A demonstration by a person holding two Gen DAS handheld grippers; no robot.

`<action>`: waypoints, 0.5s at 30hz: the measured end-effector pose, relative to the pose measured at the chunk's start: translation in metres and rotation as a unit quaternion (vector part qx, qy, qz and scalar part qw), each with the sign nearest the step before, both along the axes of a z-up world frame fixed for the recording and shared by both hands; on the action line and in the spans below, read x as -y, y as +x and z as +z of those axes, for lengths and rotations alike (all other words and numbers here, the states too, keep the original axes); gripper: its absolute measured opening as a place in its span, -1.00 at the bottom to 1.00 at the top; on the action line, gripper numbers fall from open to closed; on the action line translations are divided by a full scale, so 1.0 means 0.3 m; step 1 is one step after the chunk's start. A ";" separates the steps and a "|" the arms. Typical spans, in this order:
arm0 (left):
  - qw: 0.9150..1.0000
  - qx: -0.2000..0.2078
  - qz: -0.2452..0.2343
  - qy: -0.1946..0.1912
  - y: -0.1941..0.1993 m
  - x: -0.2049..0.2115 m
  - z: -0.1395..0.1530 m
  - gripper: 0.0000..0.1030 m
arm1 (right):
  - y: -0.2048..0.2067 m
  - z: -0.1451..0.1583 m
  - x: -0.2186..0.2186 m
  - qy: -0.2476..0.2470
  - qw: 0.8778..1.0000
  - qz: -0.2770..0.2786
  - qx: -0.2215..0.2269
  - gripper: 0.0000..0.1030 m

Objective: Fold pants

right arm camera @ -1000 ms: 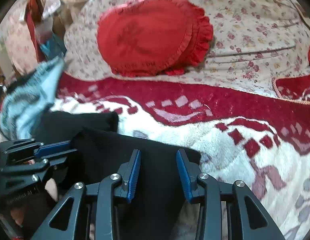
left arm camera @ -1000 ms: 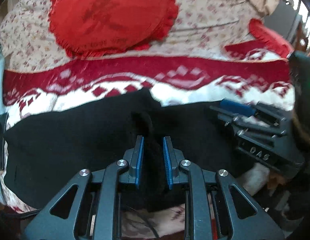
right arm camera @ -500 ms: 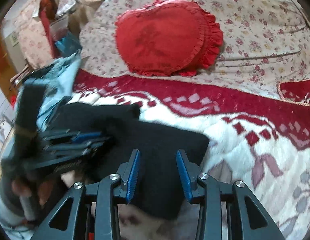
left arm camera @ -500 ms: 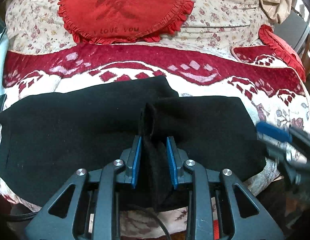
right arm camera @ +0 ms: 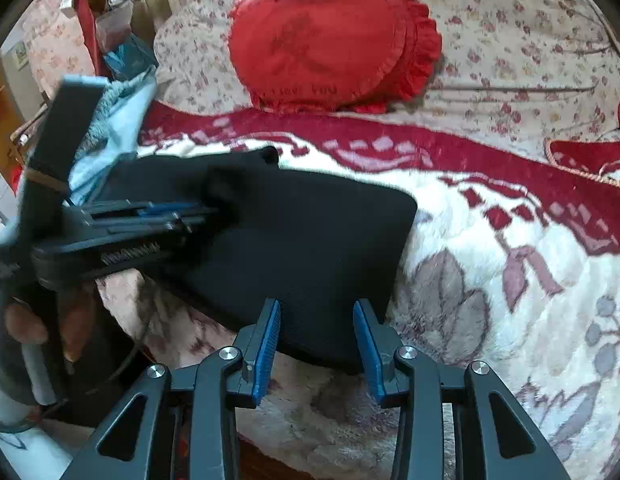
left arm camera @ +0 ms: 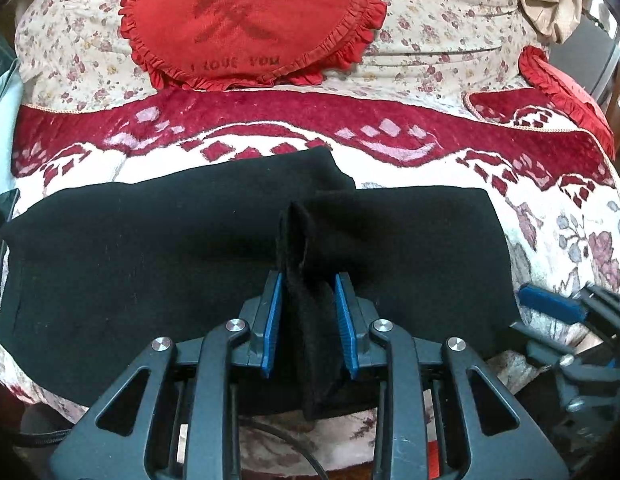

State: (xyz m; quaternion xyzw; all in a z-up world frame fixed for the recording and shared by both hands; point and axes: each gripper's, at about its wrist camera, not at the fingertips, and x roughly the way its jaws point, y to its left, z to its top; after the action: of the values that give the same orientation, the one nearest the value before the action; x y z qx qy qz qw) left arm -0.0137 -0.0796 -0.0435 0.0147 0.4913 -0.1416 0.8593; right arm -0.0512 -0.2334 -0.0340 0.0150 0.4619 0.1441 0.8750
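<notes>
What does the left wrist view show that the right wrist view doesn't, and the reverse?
Left wrist only: the full width of the black pants, with a raised ridge of cloth between the left gripper pads, whose jaws have just been opening.

Right wrist only: the hand holding that gripper, a light blue towel, and the right gripper open.

Both: the red cushion and the blanket.

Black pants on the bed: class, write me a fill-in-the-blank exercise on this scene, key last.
1. The pants are coloured ____.
2. A raised ridge of pants fabric stands between the pads of the ____ gripper.
3. The frilled round cushion is coloured ____.
4. The pants lie on a red and ____ blanket.

Missing words: black; left; red; white
</notes>
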 end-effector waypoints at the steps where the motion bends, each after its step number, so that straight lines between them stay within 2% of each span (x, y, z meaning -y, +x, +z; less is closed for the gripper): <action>1: 1.000 -0.001 0.000 0.000 -0.003 -0.001 0.002 -0.51 | -0.003 0.016 0.001 0.003 1.000 -0.001 0.006 -0.28; 5: 1.000 0.003 0.000 0.005 -0.007 0.002 -0.001 -0.51 | -0.003 0.086 -0.023 0.012 0.999 0.010 0.037 -0.28; 7: 1.000 0.002 0.000 0.003 -0.007 0.001 0.000 -0.51 | 0.017 0.091 -0.036 0.019 0.999 0.016 0.038 -0.28; 15: 1.000 0.002 0.002 -0.005 -0.008 -0.002 -0.007 -0.50 | 0.088 -0.027 -0.051 0.037 0.999 0.009 -0.004 -0.29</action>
State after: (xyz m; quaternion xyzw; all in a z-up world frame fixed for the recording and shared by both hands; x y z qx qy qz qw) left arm -0.0161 -0.0790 -0.0454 0.0095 0.4889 -0.1419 0.8606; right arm -0.0248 -0.2180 -0.0420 0.0435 0.4603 0.1691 0.8704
